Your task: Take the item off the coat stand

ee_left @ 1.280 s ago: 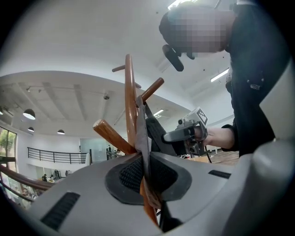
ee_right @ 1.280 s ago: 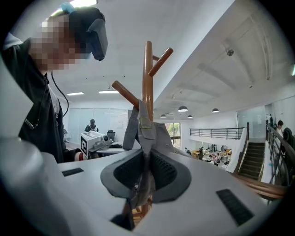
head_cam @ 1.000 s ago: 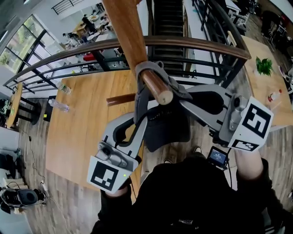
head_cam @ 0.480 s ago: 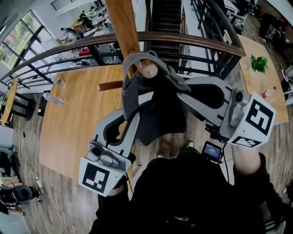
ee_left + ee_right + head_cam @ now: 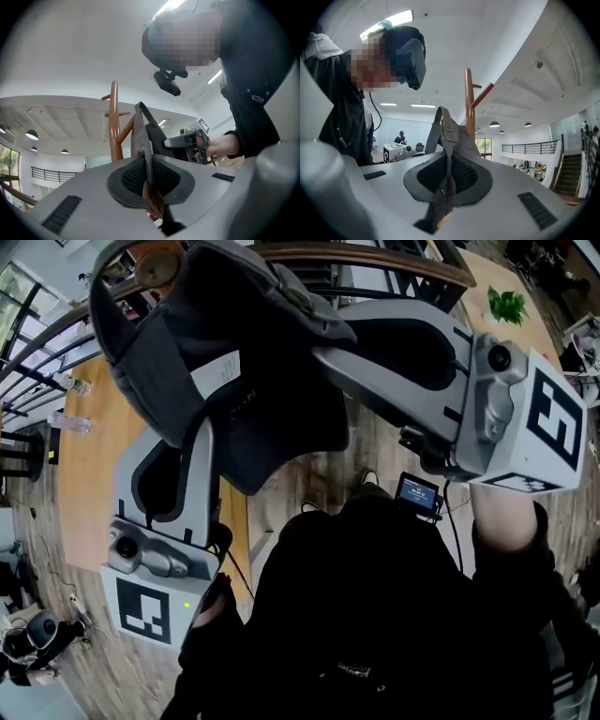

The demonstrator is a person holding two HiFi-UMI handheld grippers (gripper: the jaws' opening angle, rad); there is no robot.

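The left gripper [image 5: 150, 176] has its jaws closed on a grey strap [image 5: 140, 136] of the dark bag [image 5: 253, 381]. The right gripper [image 5: 447, 176] has its jaws closed on a second length of the same bag's webbing. On both, the pads press directly on fabric. The bag hangs between the two grippers on the near side of the coat stand [image 5: 468, 103], with its upper part close beside the round end of one peg [image 5: 157, 265]. In both gripper views the top of the strap loop stands in front of the coat stand's pole with no peg passing through it, so the unhooking step is judged complete or very nearly so. The head view shows the strap curving just beside the peg end, and full clearance cannot be confirmed there. Remaining work, as judged: draw the bag away from the coat stand until the loop is well apart from every peg, then carry it clear
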